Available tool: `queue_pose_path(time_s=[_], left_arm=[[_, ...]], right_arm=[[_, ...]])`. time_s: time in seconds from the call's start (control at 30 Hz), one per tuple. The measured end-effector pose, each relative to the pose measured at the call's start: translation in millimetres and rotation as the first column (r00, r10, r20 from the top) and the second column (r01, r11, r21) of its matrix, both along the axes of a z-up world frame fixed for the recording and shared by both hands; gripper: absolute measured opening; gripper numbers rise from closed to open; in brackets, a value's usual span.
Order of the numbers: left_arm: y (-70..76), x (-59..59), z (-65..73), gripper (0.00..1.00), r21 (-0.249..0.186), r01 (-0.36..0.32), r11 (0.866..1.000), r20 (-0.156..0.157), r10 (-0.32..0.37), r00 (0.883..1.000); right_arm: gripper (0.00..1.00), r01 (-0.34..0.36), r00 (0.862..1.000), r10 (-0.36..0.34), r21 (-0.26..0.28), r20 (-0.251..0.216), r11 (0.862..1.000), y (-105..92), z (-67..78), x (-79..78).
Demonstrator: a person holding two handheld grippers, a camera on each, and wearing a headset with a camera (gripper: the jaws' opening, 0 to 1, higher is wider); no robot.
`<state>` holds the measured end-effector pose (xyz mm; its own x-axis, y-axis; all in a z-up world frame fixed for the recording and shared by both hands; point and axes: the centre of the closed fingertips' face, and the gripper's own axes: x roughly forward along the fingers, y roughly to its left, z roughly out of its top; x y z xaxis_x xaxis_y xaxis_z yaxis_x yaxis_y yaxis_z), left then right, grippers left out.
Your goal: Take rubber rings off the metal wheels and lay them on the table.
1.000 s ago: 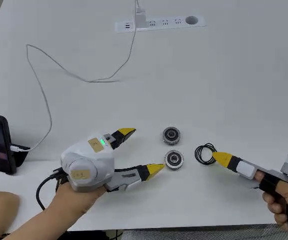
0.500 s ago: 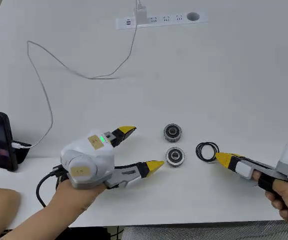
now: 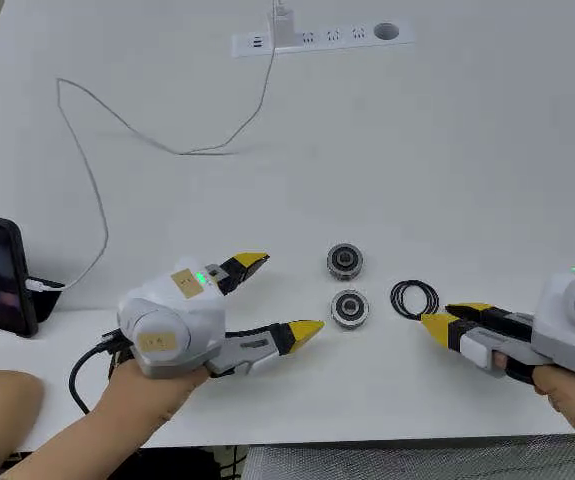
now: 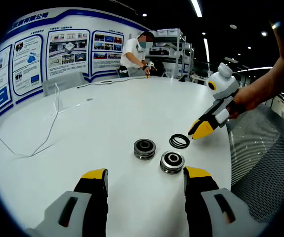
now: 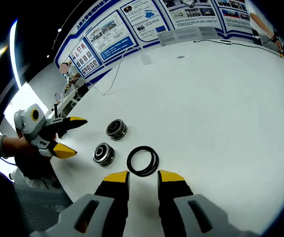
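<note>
- We saw the left tool (image 3: 279,296) gaping wide and empty, and the right tool (image 3: 450,317) narrow and empty.
- Black rubber rings (image 3: 414,298) lay on the desk (image 3: 487,180) just off the right tool's tips, beside the far wheel (image 3: 344,262) and near wheel (image 3: 349,308).
- Tan stickers (image 3: 185,283) and, in the gripper views, wall posters (image 4: 67,49): writing unreadable.

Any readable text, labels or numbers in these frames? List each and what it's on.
No text is legible in any view.
Print on the wall posters: too blurred to read.
Marks on the stickers on the left gripper: too small to read.
Marking on the power strip: none legible.
Marking on the metal wheels: none legible.
</note>
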<state>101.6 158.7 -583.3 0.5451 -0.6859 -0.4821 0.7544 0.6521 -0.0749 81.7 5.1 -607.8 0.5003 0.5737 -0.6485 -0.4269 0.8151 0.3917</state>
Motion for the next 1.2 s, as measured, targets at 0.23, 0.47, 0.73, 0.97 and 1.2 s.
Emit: queue_pose_path(time_s=[0.23, 0.47, 0.73, 0.97, 1.2], left_arm=[[2.1, -8.1, 4.4, 0.64, -0.006, -0.007, 1.000, -0.001, 0.007, 1.000], [5.0, -19.6, 9.7, 0.64, -0.021, -0.016, 1.000, -0.007, 0.015, 1.000], [5.0, -34.4, 18.3, 0.65, -0.043, -0.034, 0.999, -0.014, 0.033, 0.999], [7.0, -46.1, 27.6, 0.65, -0.063, -0.050, 0.997, -0.013, 0.049, 0.999], [13.9, -55.2, 32.0, 0.67, -0.066, -0.063, 0.996, -0.008, 0.062, 0.998]], right_arm=[[0.30, -0.061, 0.996, 0.062, -0.024, 0.061, 0.998, 5.9, 8.5, -2.7], [0.35, -0.091, 0.990, 0.097, -0.055, 0.100, 0.994, 7.4, 13.2, -4.6], [0.42, -0.105, 0.987, 0.115, -0.096, 0.112, 0.990, 3.9, 16.1, -14.8], [0.46, -0.107, 0.984, 0.123, -0.127, 0.126, 0.986, 1.3, 21.0, -28.5], [0.50, -0.098, 0.982, 0.119, -0.150, 0.144, 0.984, -0.9, 25.4, -39.0]])
